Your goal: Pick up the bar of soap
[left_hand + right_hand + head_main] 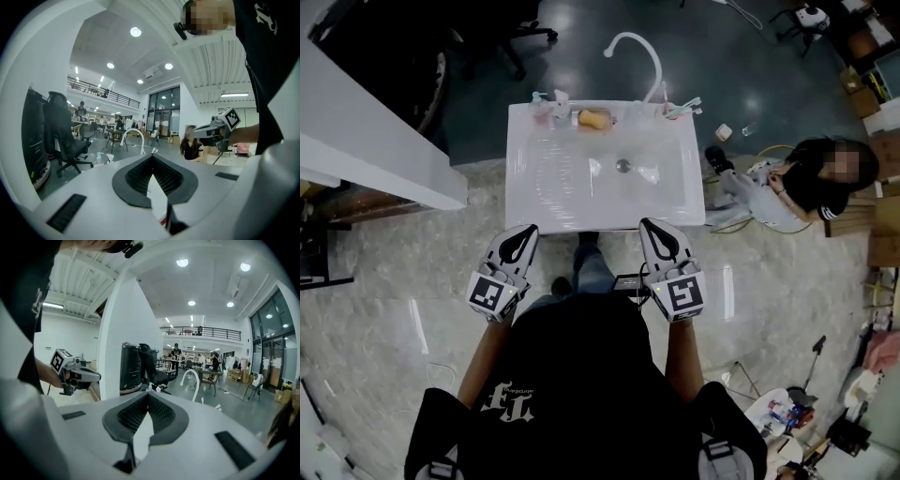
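Note:
An orange bar of soap (594, 119) lies on the back ledge of the white sink (534, 202), just left of the curved white faucet (639, 45). Both grippers hover side by side just short of the sink's near edge, well apart from the soap. My left gripper (528, 231) is shut with nothing in it, and so is my right gripper (649, 225). In the left gripper view the jaws (152, 157) meet at their tips, and the right gripper (220, 127) shows beside them. The right gripper view shows its own jaws (148, 395) shut and empty; the soap is hidden there.
Small bottles (546, 101) stand left of the soap and toothbrushes (680, 110) right of the faucet. The drain (623, 166) sits mid-basin. A person (811, 178) sits on the floor to the right. A white counter (375, 131) runs along the left.

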A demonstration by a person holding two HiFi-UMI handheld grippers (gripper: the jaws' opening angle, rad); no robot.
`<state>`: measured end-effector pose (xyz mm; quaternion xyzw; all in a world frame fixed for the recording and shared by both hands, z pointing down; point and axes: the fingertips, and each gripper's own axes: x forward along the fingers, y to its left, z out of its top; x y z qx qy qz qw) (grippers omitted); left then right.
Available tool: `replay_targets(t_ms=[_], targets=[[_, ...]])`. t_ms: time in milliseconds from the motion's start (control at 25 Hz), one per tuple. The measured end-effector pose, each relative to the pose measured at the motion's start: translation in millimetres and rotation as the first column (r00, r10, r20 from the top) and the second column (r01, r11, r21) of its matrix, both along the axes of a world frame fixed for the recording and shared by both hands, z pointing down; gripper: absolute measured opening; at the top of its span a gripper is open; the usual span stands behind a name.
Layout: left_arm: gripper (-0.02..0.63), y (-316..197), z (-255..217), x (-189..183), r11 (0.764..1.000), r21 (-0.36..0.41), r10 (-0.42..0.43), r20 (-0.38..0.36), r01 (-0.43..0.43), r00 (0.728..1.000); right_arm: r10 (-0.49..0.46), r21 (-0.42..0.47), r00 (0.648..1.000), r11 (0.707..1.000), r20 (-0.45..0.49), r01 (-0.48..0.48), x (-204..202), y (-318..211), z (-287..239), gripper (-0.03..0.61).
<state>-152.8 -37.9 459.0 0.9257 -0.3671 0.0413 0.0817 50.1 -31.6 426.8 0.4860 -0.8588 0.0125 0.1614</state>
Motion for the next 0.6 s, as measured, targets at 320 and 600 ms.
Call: replay_targets(t_ms=[320, 600], targets=[[0.008, -84, 5, 40, 0.998, -0.031, 0.063, 0.033, -0.062, 0.997, -0.021, -0.05, 1.0, 0.999, -0.02, 0.02, 15, -86, 25, 0.008], [0.008, -135, 28, 66, 0.991, -0.061, 0.124, 0.035, -0.122, 0.992, -0.038, -0.086, 0.998, 0.996, -0.058, 0.033, 20, -148, 49, 0.008]])
